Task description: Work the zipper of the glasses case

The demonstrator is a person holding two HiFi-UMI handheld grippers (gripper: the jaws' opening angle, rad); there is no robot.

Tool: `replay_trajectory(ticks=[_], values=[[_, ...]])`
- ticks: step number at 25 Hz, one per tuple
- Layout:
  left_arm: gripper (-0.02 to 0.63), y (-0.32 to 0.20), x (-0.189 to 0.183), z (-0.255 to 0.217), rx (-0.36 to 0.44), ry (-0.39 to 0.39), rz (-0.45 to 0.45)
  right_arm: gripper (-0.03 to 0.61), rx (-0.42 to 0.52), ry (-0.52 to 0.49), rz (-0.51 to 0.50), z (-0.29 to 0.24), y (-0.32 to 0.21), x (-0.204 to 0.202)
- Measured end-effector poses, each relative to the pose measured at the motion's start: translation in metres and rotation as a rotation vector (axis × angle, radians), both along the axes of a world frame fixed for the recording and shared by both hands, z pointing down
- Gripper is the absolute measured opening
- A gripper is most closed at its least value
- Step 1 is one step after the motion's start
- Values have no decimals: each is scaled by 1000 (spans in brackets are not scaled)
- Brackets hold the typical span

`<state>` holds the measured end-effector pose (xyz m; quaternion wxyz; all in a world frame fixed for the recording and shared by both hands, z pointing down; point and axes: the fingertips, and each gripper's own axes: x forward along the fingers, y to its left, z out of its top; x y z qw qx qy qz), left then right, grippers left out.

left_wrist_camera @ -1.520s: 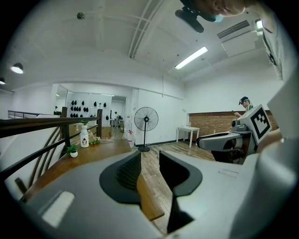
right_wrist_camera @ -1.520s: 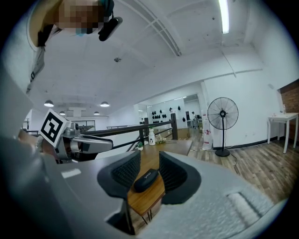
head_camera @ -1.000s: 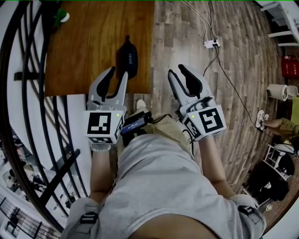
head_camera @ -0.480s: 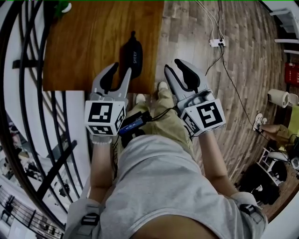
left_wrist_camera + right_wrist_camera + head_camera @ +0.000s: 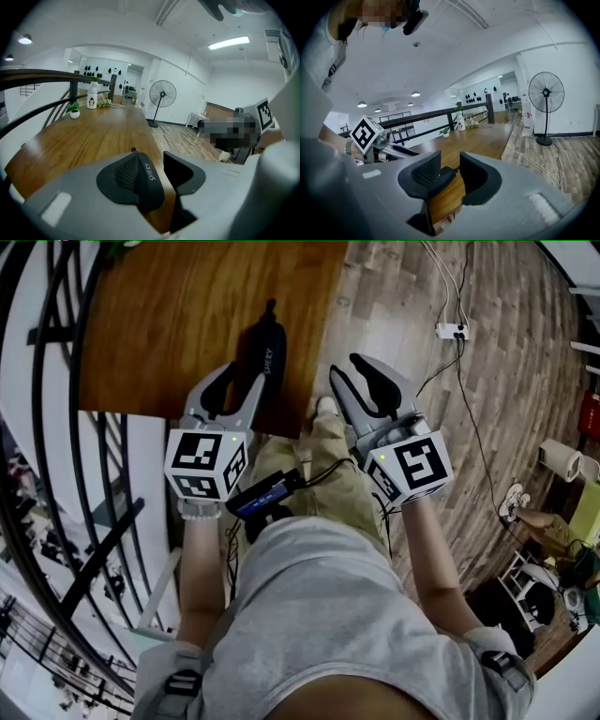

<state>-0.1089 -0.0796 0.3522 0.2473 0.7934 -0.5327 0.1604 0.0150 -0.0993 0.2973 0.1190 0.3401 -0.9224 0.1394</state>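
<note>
The black glasses case [image 5: 265, 348] lies on the wooden table [image 5: 187, 315] near its front right corner, its zipper pull pointing away from me. My left gripper [image 5: 242, 381] hovers at the table's front edge, tips just short of the case, and its jaws are opening with nothing pressed between them. In the left gripper view the case [image 5: 149, 180], printed SHERY, shows beyond the gap of the left gripper [image 5: 150, 157]. My right gripper [image 5: 349, 371] stands open over the floor, right of the table corner. The right gripper [image 5: 450, 161] frames the distant case [image 5: 444, 176].
A black curved railing [image 5: 47, 381] runs along the table's left side. A power strip with cables [image 5: 452, 331] lies on the plank floor at the right. A standing fan [image 5: 162, 96], a small potted plant [image 5: 74, 111] and a bottle [image 5: 92, 98] are at the table's far end.
Both grippers and my body have come closer to the table, so the case now sits just ahead of the left tips. The left jaws stand a little wider.
</note>
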Motion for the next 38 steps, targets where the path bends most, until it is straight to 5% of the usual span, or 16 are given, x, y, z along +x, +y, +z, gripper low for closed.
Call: replay_trajectory(ticks=[24, 38], values=[[230, -26, 13, 80, -200, -132, -102, 132, -58, 86, -355, 80, -49, -5], [238, -26, 4, 83, -206, -43, -97, 130, 40, 245, -608, 125, -61, -42]])
